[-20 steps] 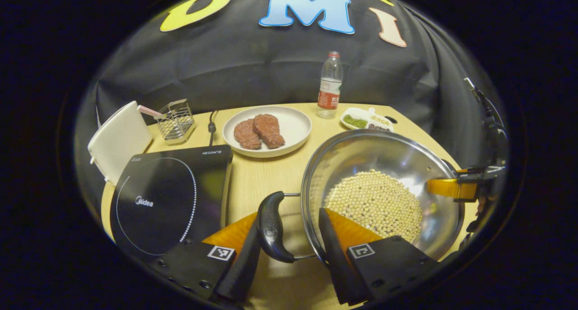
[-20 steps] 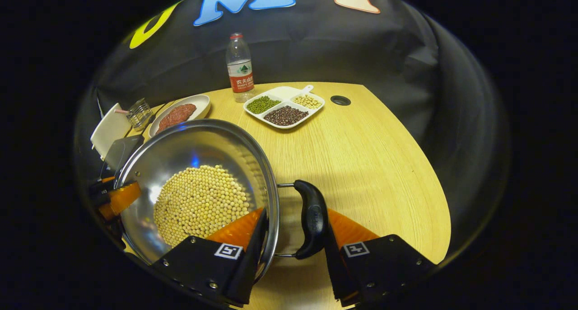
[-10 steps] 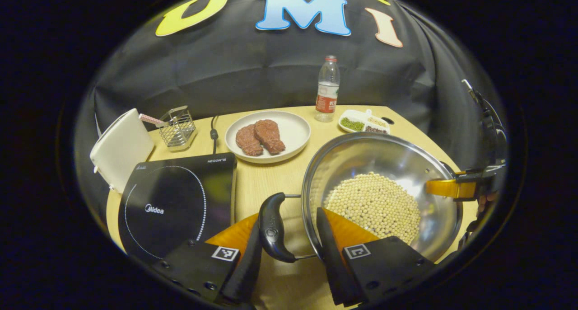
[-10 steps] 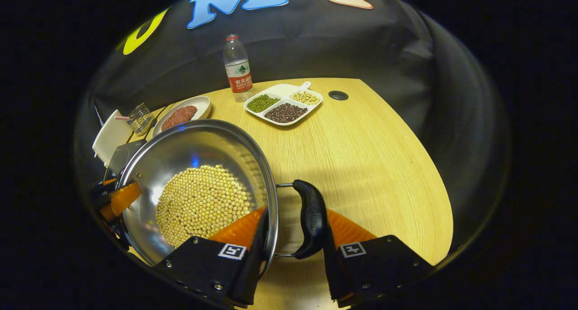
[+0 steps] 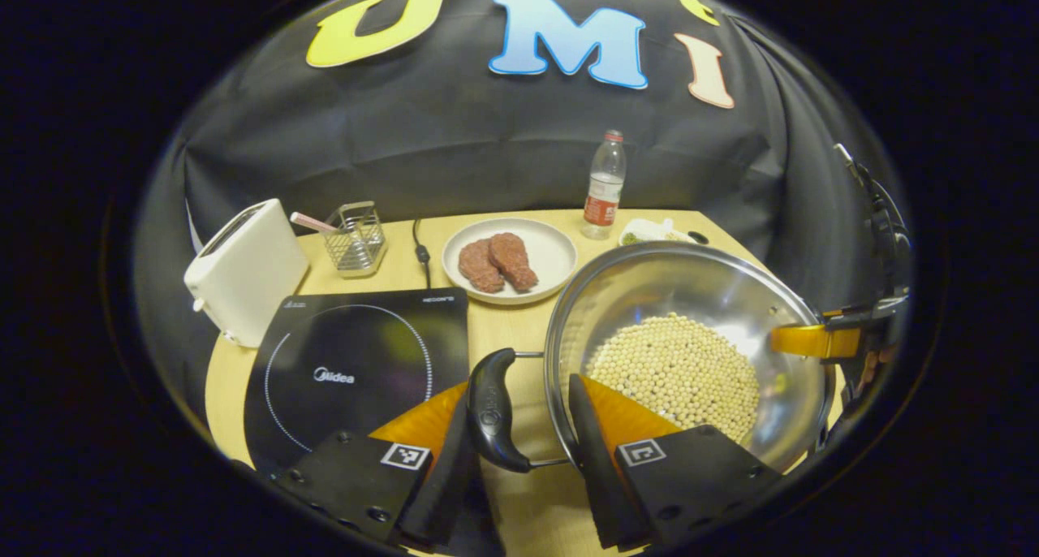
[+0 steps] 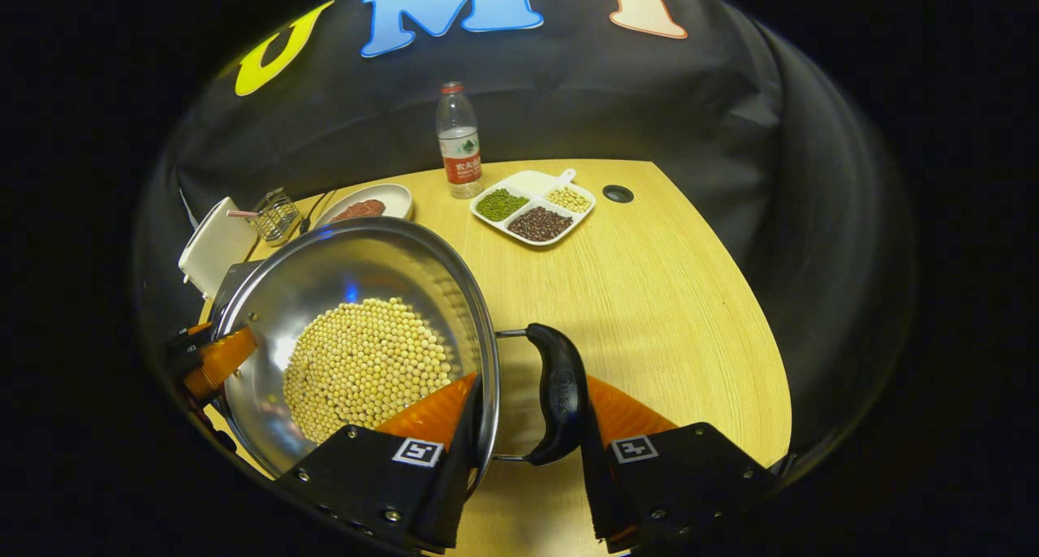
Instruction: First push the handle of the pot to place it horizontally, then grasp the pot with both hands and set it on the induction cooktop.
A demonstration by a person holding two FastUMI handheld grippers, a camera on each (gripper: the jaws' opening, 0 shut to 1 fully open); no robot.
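In the left gripper view, a white toaster (image 5: 243, 269) stands at the far left of the worktop (image 6: 666, 297), with a wire basket (image 5: 355, 236) beside it. Next comes the induction cooktop (image 5: 357, 362), printed "Midea" in white inside its dotted ring; the small print at its back corners is too fine to read. Behind it is a plate (image 5: 552, 256) with two pieces of meat, then a bottle (image 5: 605, 185) with a red label too small to make out.

The left tool (image 5: 519, 388) grips the pot (image 5: 690, 297), one finger against the black side handle (image 5: 489, 411) and the other inside the wall. The pot, holding pale beans (image 5: 674, 374), sits just right of the cooktop. The right tool (image 6: 532, 382) clamps the opposite handle (image 6: 560, 395) and rim the same way. A divided dish (image 6: 532, 208) lies behind.

Compared with half a second ago, the cooktop's edge is closer to the left handle, and the dish looks farther off. Both grips are unchanged.
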